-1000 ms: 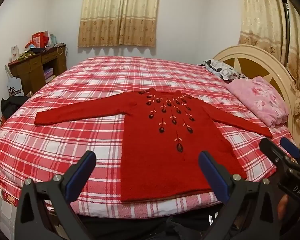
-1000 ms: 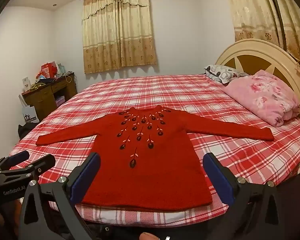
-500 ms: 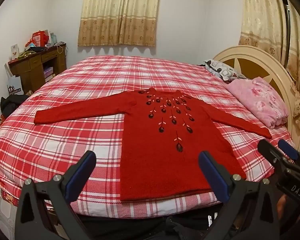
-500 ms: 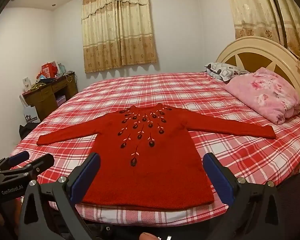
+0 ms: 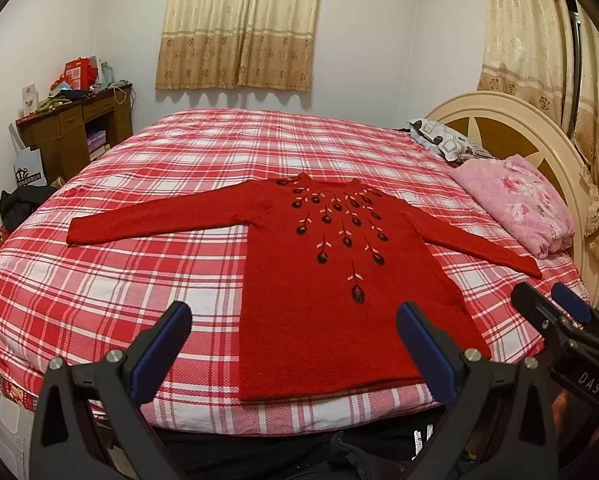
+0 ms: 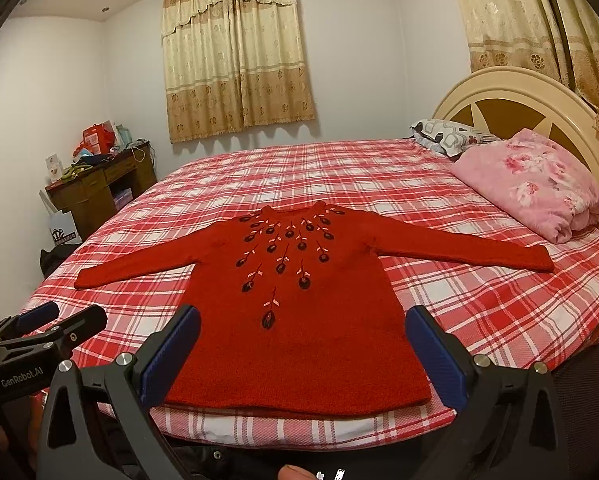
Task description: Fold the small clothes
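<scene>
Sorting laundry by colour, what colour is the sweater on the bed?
Red sweater, dark flower embroidery; clearest in the right wrist view.

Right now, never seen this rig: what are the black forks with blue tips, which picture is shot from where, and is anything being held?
No robot here: a person holds a handheld two-finger gripper in each hand, each with a fisheye camera looking forward along its fingers. One picture is from the left gripper, the other from the right gripper. The blue pads are the fingertips. Each view also catches the other gripper at its edge.

On the plaid bed a red sweater lies flat, front up, sleeves spread, not yet folded. A pink quilt sits by the headboard.

Both grippers are open, above the near edge of the bed, holding nothing.
</scene>
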